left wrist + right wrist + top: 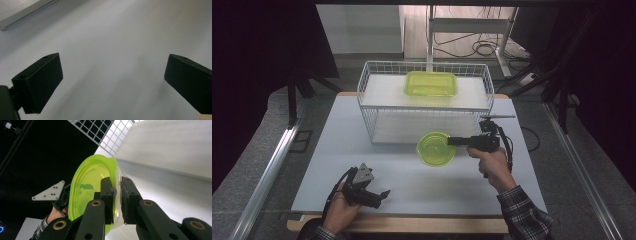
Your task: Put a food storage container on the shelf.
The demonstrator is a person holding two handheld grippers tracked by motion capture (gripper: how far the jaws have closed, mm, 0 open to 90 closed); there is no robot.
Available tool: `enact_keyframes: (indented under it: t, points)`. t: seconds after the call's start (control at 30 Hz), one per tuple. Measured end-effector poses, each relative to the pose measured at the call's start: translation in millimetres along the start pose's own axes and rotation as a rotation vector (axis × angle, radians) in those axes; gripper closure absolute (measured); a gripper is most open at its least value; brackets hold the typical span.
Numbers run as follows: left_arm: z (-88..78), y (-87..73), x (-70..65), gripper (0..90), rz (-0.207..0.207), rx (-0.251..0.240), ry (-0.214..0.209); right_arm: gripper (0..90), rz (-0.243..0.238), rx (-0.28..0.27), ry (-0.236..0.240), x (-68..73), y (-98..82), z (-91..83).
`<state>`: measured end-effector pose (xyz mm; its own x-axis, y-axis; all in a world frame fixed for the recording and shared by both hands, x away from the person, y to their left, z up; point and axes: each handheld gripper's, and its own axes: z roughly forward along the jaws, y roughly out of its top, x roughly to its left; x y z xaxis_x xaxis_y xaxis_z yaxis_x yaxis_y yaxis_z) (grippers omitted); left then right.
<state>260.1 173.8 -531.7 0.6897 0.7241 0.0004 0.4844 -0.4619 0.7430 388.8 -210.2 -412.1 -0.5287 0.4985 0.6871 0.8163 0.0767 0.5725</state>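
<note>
Item one: round green container (pixel 436 148), translucent lime plastic, shallow, with a raised rim; located above the table (pixel 362 150) just in front of the wire basket (pixel 367 75), held by its right-hand rim as seen from above. In the right gripper view the same container (pixel 87 192) stands on edge, its hollow facing left, with the rim passing between the two black jaws. Item two: right gripper (pixel 457 141), carried in the person's right hand (pixel 492 162), pointing leftward across the table; jaws clamped tight on the container's rim, one pad inside the wall and one outside (pixel 116 202). Item three: left gripper (pixel 379 195), carried in the left hand (pixel 339 212) near the table's front edge, well apart from the container, grey three-cornered plate on top; its own view shows both jaws spread wide with nothing but bare pale tabletop (pixel 112 50) between them (pixel 112 82). Item four: wire basket, white mesh, two-tiered, standing at the far side of the table. Item five: rectangular green container (pixel 431 83), same lime plastic, resting on the basket's upper shelf, roughly centred. Item six: table, pale grey top with a wooden edge along the front. In the right gripper view the left hand and its grey plate (pixel 50 192) appear beyond the held container.
</note>
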Motion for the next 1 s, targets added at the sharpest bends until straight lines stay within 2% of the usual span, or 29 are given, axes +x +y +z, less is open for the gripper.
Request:
enact_keyframes:
  t: [0.57, 1.0]
  points:
    - [-0.3, 0.0, 0.7, 1.6, 0.005, 0.000, 0.003, 80.6, -0.030, -0.072, 0.007, 24.4, 35.8, -22.6]
    - [-0.5, -0.2, 1.1, 1.6, 0.000, -0.003, 0.005, 80.6, -0.057, -0.110, 0.007, 41.9, 61.7, -31.8]
